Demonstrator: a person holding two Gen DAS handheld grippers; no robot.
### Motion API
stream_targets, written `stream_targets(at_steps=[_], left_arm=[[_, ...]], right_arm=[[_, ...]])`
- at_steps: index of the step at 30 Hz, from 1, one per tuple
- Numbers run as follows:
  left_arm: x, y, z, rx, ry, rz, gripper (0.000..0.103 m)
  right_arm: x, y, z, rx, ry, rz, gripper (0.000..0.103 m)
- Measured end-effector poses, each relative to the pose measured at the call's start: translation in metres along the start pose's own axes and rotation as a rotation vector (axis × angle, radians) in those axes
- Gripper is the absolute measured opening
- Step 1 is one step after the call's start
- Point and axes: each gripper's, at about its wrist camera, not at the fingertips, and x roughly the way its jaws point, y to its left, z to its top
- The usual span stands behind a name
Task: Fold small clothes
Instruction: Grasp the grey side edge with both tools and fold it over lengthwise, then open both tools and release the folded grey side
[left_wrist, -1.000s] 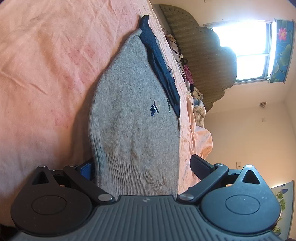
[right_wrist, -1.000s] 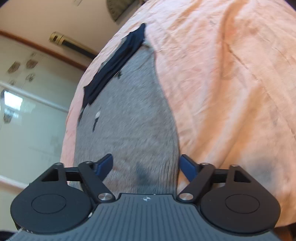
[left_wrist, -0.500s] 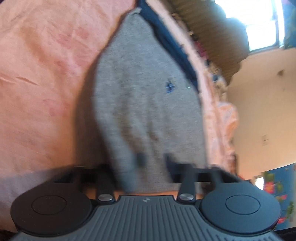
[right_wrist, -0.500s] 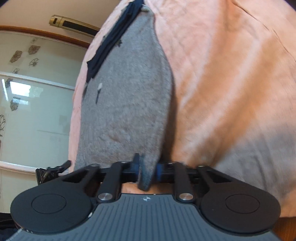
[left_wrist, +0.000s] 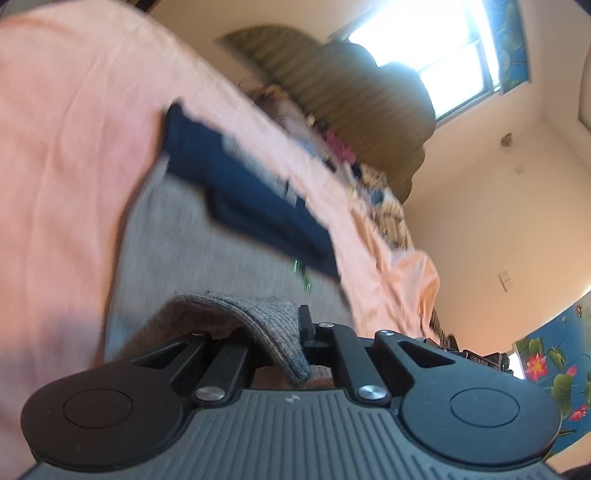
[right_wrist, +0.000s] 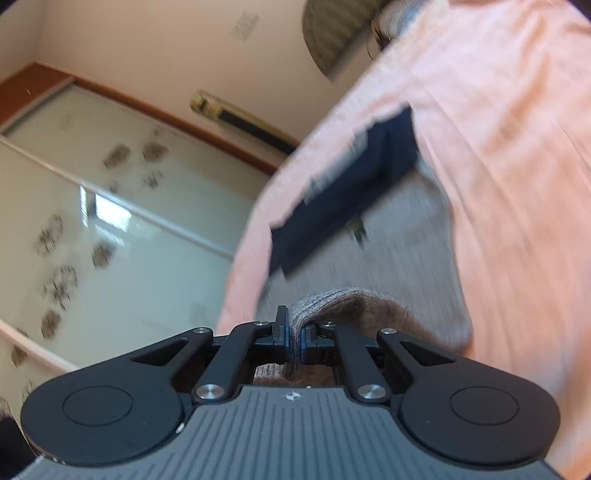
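A grey knitted sweater (left_wrist: 207, 251) with a dark navy collar band (left_wrist: 251, 199) lies on a peach bedsheet (left_wrist: 66, 147). My left gripper (left_wrist: 291, 332) is shut on the sweater's ribbed hem, which curls over its fingers and is lifted off the sheet. My right gripper (right_wrist: 293, 339) is shut on the other hem corner of the sweater (right_wrist: 399, 251). The navy collar (right_wrist: 343, 199) lies at the far end. Both views are blurred by motion.
A padded headboard (left_wrist: 369, 92) and a pile of clothes (left_wrist: 340, 147) stand at the bed's far end under a bright window (left_wrist: 436, 48). A frosted glass wardrobe door (right_wrist: 110, 229) stands beside the bed. The sheet (right_wrist: 517, 147) spreads wide on the right.
Both grippers closed on the sweater's hem and lifted it, carrying it forward toward the collar. The collar now looks much nearer in both views.
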Motion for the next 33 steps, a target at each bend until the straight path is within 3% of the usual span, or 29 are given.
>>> stream_targets(at_steps=[5, 11, 13, 14, 16, 17, 18, 21, 23, 27, 31, 33], left_arm=[[0.061, 0.001, 0.090, 0.034, -0.091, 0.004, 0.004], [0.151, 0.021, 0.168, 0.050, -0.111, 0.103, 0.005], [0.178, 0.032, 0.186, 0.051, -0.118, 0.174, 0.005], [0.190, 0.041, 0.194, 0.024, -0.109, 0.187, 0.011], [0.207, 0.058, 0.207, -0.066, -0.071, 0.255, 0.025], [0.207, 0.063, 0.208, -0.110, -0.079, 0.297, 0.041], [0.200, 0.065, 0.206, -0.130, -0.113, 0.312, 0.059], [0.153, 0.058, 0.181, -0.089, -0.285, 0.330, 0.084], [0.118, 0.050, 0.153, -0.062, -0.348, 0.330, 0.090], [0.063, 0.057, 0.072, -0.137, -0.349, 0.309, 0.090], [0.045, 0.081, 0.003, -0.295, -0.279, 0.279, 0.090], [0.045, 0.083, -0.015, -0.311, -0.315, 0.237, 0.090]], right_arm=[[0.077, -0.026, 0.093, 0.045, -0.082, 0.024, 0.012], [0.166, -0.071, 0.172, 0.086, -0.082, -0.067, 0.012], [0.192, -0.089, 0.186, 0.119, -0.075, -0.089, 0.014], [0.203, -0.099, 0.189, 0.149, -0.089, -0.123, 0.021], [0.218, -0.110, 0.191, 0.188, -0.103, -0.182, 0.056], [0.219, -0.109, 0.188, 0.187, -0.114, -0.204, 0.081], [0.217, -0.106, 0.183, 0.173, -0.126, -0.200, 0.083], [0.190, -0.089, 0.161, 0.121, -0.139, -0.132, 0.083], [0.160, -0.079, 0.139, 0.077, -0.142, -0.110, 0.083], [0.096, -0.073, 0.076, 0.045, -0.129, -0.176, 0.085], [0.064, -0.084, 0.021, 0.101, -0.088, -0.261, 0.086], [0.065, -0.084, 0.005, 0.089, -0.086, -0.287, 0.086]])
